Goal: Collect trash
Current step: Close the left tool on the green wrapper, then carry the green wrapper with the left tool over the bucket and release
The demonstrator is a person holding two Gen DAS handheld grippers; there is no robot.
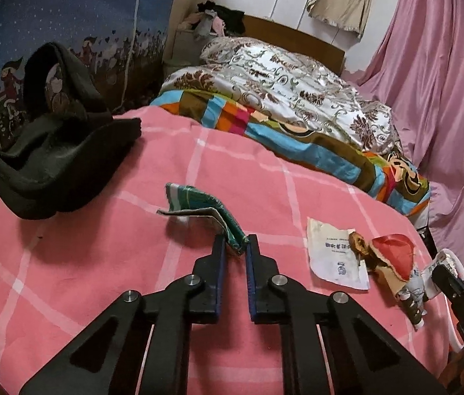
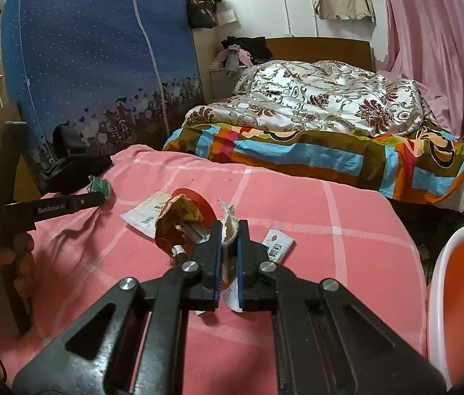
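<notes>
— On the pink sheet [image 1: 77, 263], what do we hold?
— Our left gripper [image 1: 236, 243] pinches a green wrapper [image 1: 228, 227]. Our right gripper [image 2: 230, 230] squeezes white paper [image 2: 230, 222], beside the orange bin [image 2: 462, 296].

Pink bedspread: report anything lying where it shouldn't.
Litter on the pink bedspread: a white printed sachet beside a crumpled red-and-brown wrapper. The left gripper pinches a green packet.

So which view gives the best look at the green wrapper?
The left wrist view: the green wrapper sits centre frame, its crumpled folds clear, one end pinched by the left gripper. The right wrist view shows only a small green scrap at far left, partly behind that gripper's fingers.
</notes>
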